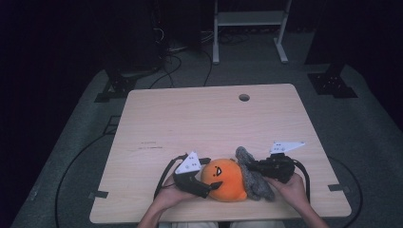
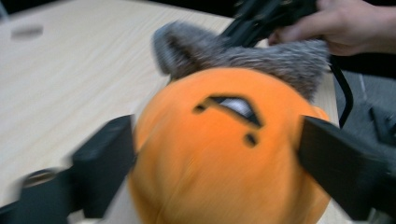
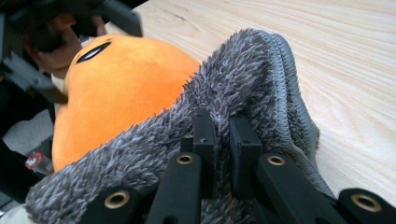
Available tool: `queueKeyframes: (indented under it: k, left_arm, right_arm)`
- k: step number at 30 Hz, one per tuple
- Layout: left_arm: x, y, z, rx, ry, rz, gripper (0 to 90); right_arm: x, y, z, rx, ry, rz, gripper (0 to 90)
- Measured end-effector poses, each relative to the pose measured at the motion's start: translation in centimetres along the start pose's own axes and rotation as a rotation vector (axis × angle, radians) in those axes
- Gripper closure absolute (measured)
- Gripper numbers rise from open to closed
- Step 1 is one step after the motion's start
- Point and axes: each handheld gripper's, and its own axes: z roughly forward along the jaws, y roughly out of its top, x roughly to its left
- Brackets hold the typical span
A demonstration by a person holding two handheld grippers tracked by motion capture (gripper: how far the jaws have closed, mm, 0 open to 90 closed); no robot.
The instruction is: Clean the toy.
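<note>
One orange plush (image 1: 223, 179), face up, grey cloth (image 1: 254, 176) alongside

Counter (image 1: 199, 118): pale wood, with a round hole (image 1: 244, 97) near its far edge.
Orange plush toy (image 1: 223, 179): lay near the counter's near edge.
Grey fuzzy cloth (image 1: 254, 178): lay touching the toy's right side.

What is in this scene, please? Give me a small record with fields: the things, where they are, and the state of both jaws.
surface: wooden table
toy: orange plush ball with a face, at the near edge
cloth: grey fuzzy cloth, lying against the right side of the toy
left gripper: jaws wide, one on each side of the toy; contact unclear
right gripper: jaws shut on the cloth's edge
</note>
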Motion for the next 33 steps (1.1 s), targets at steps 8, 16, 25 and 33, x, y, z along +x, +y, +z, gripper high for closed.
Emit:
queueKeyframes:
  k: [8,16,25,33]
  left_arm:
    - [-1.4,0.3,0.3,-0.027,0.089,0.148,38.0]
    - [-2.8,0.3,0.8,-0.015,0.121,0.28,35.2]
    - [-4.1,0.8,1.3,-0.016,0.143,0.405,36.5]
    - [-2.5,0.2,0.8,-0.039,0.137,0.263,38.5]
  right_arm:
    - [1.5,1.0,-0.5,-0.066,0.069,-0.041,82.4]
    - [1.9,2.2,0.3,-0.077,0.055,-0.074,82.5]
    - [2.3,2.5,-0.2,-0.084,0.076,-0.084,82.8]
    - [0.2,1.9,0.2,-0.044,-0.015,-0.04,82.8]
